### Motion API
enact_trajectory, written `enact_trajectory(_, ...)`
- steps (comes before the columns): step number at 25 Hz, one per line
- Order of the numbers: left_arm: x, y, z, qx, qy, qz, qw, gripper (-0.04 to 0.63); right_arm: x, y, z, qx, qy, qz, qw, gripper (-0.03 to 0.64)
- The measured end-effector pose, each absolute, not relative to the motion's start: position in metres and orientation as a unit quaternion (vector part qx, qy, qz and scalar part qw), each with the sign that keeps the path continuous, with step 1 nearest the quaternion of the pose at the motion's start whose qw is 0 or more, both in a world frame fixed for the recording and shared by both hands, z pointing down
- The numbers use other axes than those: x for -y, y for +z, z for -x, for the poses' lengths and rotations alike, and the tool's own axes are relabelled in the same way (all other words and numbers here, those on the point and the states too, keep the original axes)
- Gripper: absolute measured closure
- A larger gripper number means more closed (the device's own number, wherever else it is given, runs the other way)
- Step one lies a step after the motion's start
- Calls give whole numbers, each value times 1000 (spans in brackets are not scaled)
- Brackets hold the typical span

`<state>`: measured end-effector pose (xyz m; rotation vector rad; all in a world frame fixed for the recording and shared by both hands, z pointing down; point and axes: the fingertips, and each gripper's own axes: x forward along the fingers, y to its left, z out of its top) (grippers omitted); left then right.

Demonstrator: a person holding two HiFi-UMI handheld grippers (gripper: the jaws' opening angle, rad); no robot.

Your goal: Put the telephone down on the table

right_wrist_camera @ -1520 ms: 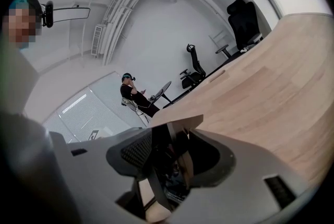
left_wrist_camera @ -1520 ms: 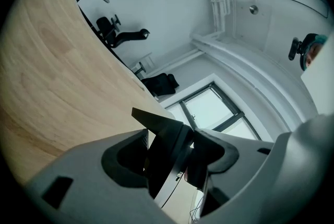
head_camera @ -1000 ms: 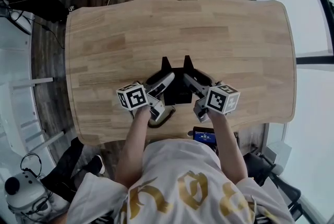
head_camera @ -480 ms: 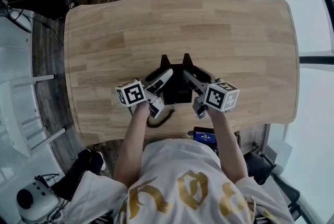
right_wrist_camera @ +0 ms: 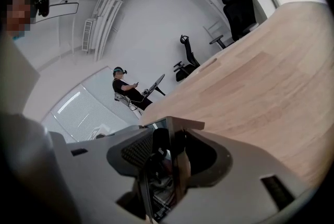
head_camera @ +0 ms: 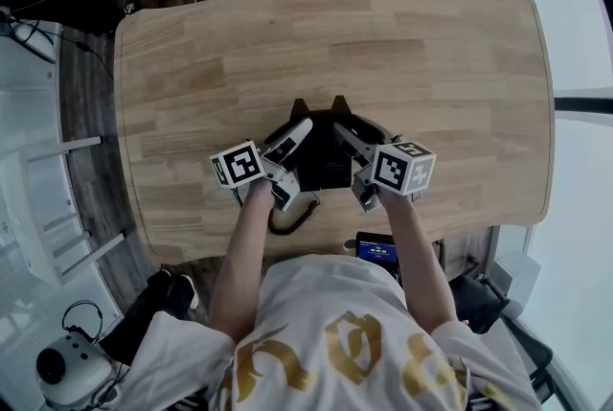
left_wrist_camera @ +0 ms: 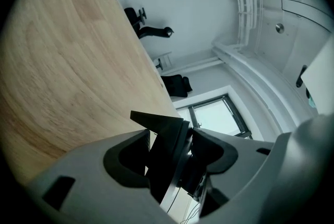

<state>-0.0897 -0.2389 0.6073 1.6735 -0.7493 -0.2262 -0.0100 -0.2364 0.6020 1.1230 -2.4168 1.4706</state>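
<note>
While the telephone (head_camera: pixel 324 162) sits low over the near middle of the table (head_camera: pixel 431 64), the head view shows the left gripper (head_camera: pixel 303 131) and right gripper (head_camera: pixel 342 131) pinching its opposite sides, probably to keep it level; its coiled cord (head_camera: pixel 292 219) trails toward the person. In the left gripper view, the jaws, just closing slightly, clamp a black edge of the phone. In the right gripper view, the jaws clamp a thin black rim, with the tabletop close beyond.
</note>
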Motion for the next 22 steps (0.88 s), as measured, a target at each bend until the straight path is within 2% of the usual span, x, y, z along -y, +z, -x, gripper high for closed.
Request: enact_trajectory(22, 242, 617, 93, 336, -99, -707, 615, 348, 239, 610, 12, 796, 487, -355, 62, 431)
